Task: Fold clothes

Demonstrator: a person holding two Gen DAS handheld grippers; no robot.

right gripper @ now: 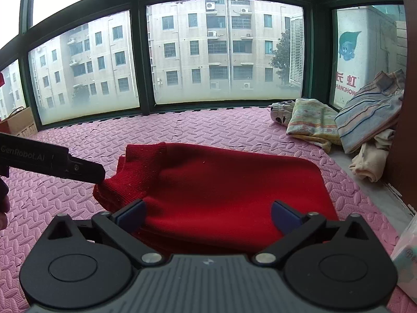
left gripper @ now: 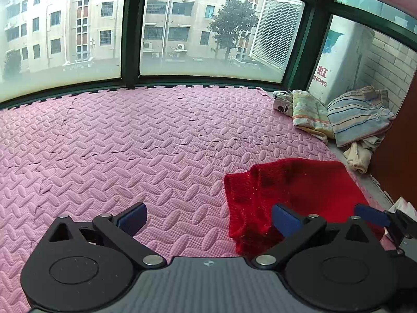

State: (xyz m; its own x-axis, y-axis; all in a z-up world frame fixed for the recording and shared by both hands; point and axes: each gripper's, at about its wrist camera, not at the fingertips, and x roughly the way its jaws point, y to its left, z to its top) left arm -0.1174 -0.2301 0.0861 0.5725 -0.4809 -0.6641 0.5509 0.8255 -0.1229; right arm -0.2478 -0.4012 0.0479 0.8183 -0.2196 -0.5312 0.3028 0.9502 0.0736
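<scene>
On pink foam mat (right gripper: 65, 198), red sweater (right gripper: 221, 187) lies folded, R of centre. I read L gripper (left gripper: 208, 219) jaws wide, empty, beside sweater's L edge. R gripper (right gripper: 208, 216) jaws wide, empty, just above sweater's near edge.

One red sweater (right gripper: 234, 182), four other garments piled (right gripper: 338, 127), two claws (left gripper: 208, 220), one cardboard box (right gripper: 19, 124).
</scene>
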